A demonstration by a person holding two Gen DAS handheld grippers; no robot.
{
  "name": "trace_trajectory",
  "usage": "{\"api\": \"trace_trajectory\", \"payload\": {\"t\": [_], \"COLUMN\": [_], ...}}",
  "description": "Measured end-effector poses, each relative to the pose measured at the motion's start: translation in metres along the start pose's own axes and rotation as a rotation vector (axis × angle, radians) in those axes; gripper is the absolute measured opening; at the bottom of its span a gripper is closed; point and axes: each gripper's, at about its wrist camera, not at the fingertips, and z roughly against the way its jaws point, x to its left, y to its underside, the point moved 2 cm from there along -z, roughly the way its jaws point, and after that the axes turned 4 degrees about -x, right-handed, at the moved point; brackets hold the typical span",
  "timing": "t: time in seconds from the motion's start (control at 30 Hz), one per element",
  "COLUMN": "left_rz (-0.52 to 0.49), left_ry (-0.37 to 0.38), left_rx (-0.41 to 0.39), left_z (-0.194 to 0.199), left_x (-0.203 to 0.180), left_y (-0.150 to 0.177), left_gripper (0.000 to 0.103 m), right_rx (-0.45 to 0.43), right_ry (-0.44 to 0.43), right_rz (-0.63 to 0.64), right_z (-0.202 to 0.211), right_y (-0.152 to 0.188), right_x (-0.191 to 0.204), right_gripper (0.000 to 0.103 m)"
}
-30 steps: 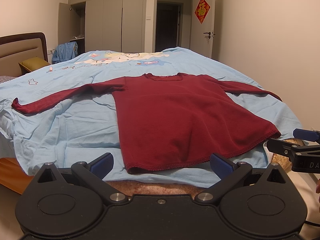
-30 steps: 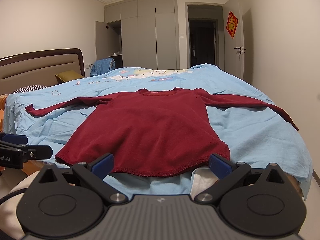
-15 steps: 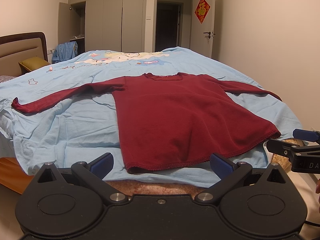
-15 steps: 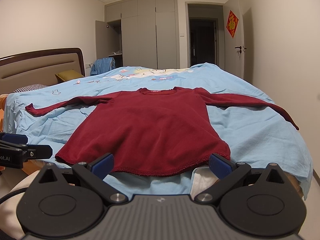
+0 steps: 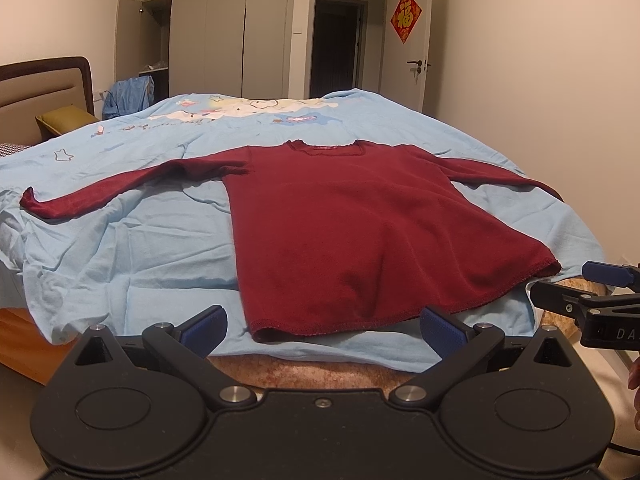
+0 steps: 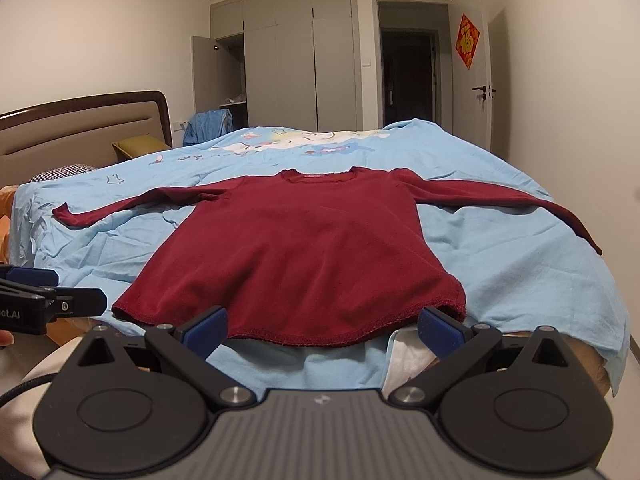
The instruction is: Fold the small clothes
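A dark red long-sleeved top point(image 5: 360, 232) is seen spread flat on the light blue bed cover point(image 5: 120, 248), neck away, hem at the near edge, both sleeves stretched outward. The left gripper point(image 5: 322, 326) and the right gripper point(image 6: 322, 326) are held short of the hem, jaws spread wide, nothing gripped. Soft, light, limp cloth is judged here; sagging and bunching are to be expected when lifted. A sleeve cuff or a hem corner is judged the best hold. Little writing can be read: a red door hanging point(image 5: 406, 16) bearing "福", and partial letters "DA" on the gripper body.
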Motion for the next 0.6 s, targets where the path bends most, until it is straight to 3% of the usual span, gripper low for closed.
{"api": "trace_trajectory", "payload": {"t": [0.13,0.33,0.6], "left_rz": [0.021,0.097,0.041], "left_ry": [0.008,-0.063,-0.095], "left_rx": [0.015,-0.001,-0.011], "left_z": [-0.006,-0.026,-0.073], "left_x": [0.006,0.027,0.025], "left_y": [-0.003,-0.026,-0.073], "left_gripper": [0.102,0.102,0.102], "right_rx": [0.048,0.118,0.098], "right_ry": [-0.027,-0.056,-0.037], "right_rz": [-0.03,-0.059,-0.06], "right_z": [-0.009,-0.032,-0.065], "right_y": [-0.003,-0.012,-0.039], "right_x": [-0.003,-0.009,-0.029], "right_gripper": [0.103,0.103,0.103]}}
